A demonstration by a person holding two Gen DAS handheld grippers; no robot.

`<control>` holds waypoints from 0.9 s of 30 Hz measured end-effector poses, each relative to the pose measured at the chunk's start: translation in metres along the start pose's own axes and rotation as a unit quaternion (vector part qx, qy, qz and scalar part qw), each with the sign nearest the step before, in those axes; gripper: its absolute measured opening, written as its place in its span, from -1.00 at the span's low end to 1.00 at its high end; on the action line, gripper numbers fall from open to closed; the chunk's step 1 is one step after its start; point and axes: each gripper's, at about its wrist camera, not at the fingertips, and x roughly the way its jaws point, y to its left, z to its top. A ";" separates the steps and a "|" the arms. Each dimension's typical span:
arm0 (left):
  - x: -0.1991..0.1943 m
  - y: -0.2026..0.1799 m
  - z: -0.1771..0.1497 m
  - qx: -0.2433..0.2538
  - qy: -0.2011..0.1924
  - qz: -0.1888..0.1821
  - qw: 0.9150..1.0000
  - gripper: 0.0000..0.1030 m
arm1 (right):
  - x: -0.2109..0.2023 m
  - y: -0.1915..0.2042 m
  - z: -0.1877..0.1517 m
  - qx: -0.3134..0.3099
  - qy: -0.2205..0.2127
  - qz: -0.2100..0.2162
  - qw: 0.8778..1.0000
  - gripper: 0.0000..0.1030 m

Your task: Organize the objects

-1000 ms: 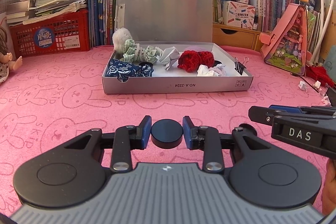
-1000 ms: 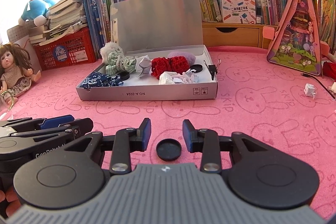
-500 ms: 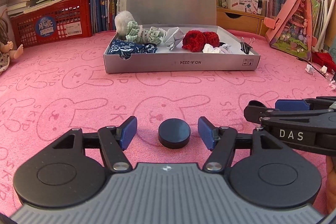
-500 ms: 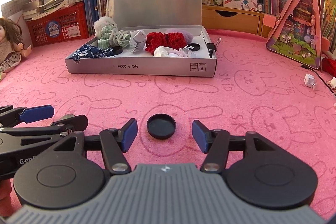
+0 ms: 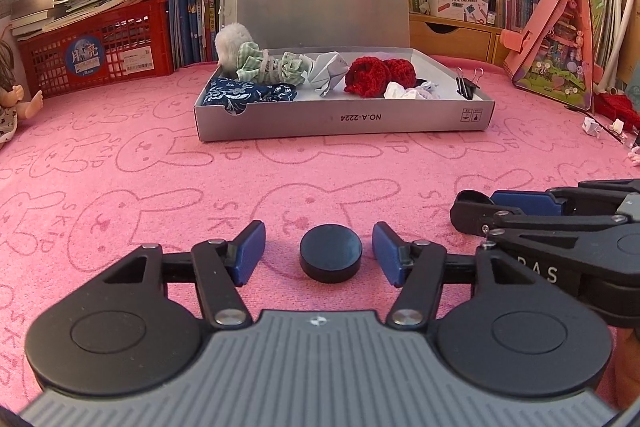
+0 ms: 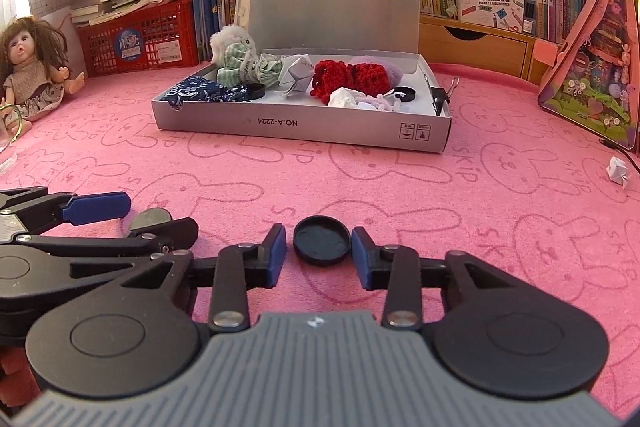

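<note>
Pink bunny-print mat (image 5: 120, 167) covers the whole work area, w/ books, plush toys and a red crate at the back. Mid-mat sits the open grey box (image 5: 344, 121), lid up, already holding scrunchies, folded paper, red crochet bits and a binder clip.

Left gripper (image 5: 319, 254) is low over the mat near the camera; its jaws have just been closing but are still apart, w/ a clear gap each side of the black round container (image 5: 331, 258) lying flat on the mat between them. No contact yet.

Right gripper (image 6: 319, 254) is just beside it; its jaws have just been closing too, and both blue pads now sit against the rim of the black cap (image 6: 322, 239), which lies hollow side up on the mat. Looks clamped, tho grip firmness can't be judged.

Handling, my read: both pieces are small, stiff plastic, light, smooth-edged, so they could pop out if squeezed off-centre. Best hold is across the full diameter, pads flat on the side wall. The cap's wall is shallow, so stay low near the mat. Neither looks fragile. Both are well apart from the box, prob. their destination.
</note>
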 end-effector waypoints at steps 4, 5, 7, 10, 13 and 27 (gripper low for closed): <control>-0.007 -0.001 -0.002 0.002 -0.002 -0.016 1.000 -0.30 | -0.005 0.005 -0.003 0.002 -0.003 0.015 1.000 -0.28; -0.009 -0.002 -0.003 0.002 -0.002 -0.015 1.000 -0.30 | -0.007 0.007 -0.003 0.001 -0.004 0.012 1.000 -0.28; -0.010 -0.001 -0.004 -0.003 -0.003 -0.016 1.000 -0.30 | -0.009 0.007 -0.004 0.002 -0.006 0.018 1.000 -0.27; -0.011 0.001 -0.003 -0.011 -0.002 -0.017 1.000 -0.29 | -0.012 0.007 -0.004 0.003 -0.008 0.019 1.000 -0.27; -0.012 0.001 -0.002 -0.010 -0.005 -0.017 1.000 -0.29 | -0.014 0.007 -0.005 0.003 -0.009 0.019 1.000 -0.26; -0.014 -0.002 0.014 -0.010 -0.012 -0.019 1.000 -0.29 | -0.019 0.002 0.009 0.012 -0.023 0.017 1.000 -0.25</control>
